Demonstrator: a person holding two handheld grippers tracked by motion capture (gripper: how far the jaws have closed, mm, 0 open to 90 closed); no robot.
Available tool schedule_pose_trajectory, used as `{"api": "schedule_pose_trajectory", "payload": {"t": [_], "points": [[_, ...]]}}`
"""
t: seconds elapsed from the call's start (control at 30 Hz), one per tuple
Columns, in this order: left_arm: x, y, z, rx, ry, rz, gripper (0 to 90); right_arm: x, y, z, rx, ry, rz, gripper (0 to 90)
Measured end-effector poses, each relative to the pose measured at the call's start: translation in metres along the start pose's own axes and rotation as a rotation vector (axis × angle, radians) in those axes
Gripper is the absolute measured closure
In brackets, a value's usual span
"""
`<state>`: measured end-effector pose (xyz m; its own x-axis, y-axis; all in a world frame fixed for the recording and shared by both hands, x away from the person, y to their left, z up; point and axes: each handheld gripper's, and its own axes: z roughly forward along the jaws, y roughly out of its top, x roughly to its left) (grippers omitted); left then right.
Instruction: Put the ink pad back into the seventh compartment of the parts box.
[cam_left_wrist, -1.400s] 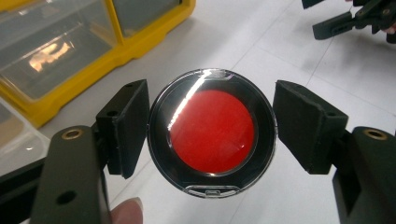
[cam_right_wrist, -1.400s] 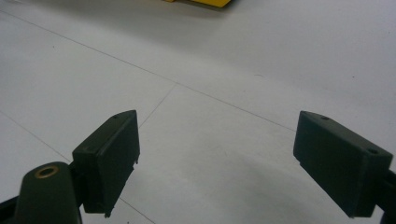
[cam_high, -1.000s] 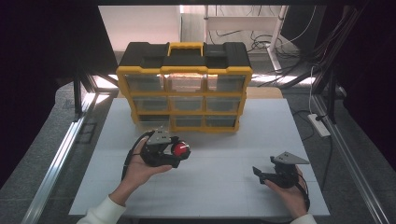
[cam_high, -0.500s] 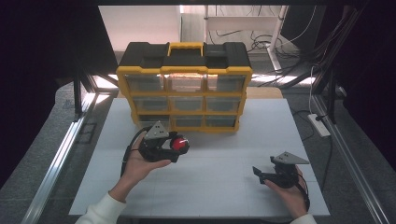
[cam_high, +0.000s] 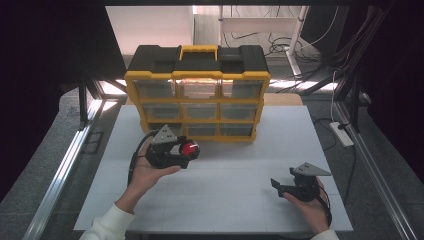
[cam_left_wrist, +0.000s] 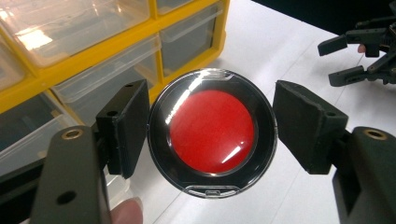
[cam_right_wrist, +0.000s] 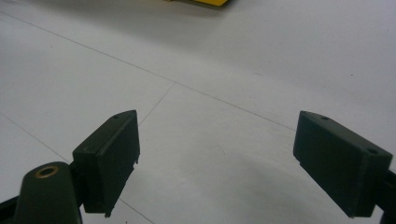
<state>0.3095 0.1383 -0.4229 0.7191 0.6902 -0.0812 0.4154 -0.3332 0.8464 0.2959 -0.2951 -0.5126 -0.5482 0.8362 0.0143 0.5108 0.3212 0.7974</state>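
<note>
Unlabelled red-centred round case (cam_left_wrist: 212, 133) between left tool (cam_left_wrist: 209, 126) pads

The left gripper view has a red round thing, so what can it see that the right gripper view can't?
The left gripper view alone shows the round red disc in a clear plastic case held in the left gripper, clear drawers of the yellow plastic organizer, and the right gripper farther off. The right gripper view alone shows its own black fingers spread apart with nothing between. Both show the white table.
</note>
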Motion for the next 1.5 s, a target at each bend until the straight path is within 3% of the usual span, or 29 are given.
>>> {"api": "schedule_pose_trajectory", "payload": {"t": [0.43,0.83,1.5], "points": [[0.011,0.002,-0.005,-0.018,0.021,-0.025,29.6,0.000,0.000,0.000,0.002,0.002,0.004,14.8],[0.028,0.001,-0.017,-0.043,0.076,-0.054,29.6,0.000,0.000,-0.001,0.001,-0.001,0.010,14.9],[0.055,-0.008,-0.020,-0.031,0.148,-0.108,29.6,-0.001,0.000,-0.001,0.002,-0.005,0.008,14.8]]}}
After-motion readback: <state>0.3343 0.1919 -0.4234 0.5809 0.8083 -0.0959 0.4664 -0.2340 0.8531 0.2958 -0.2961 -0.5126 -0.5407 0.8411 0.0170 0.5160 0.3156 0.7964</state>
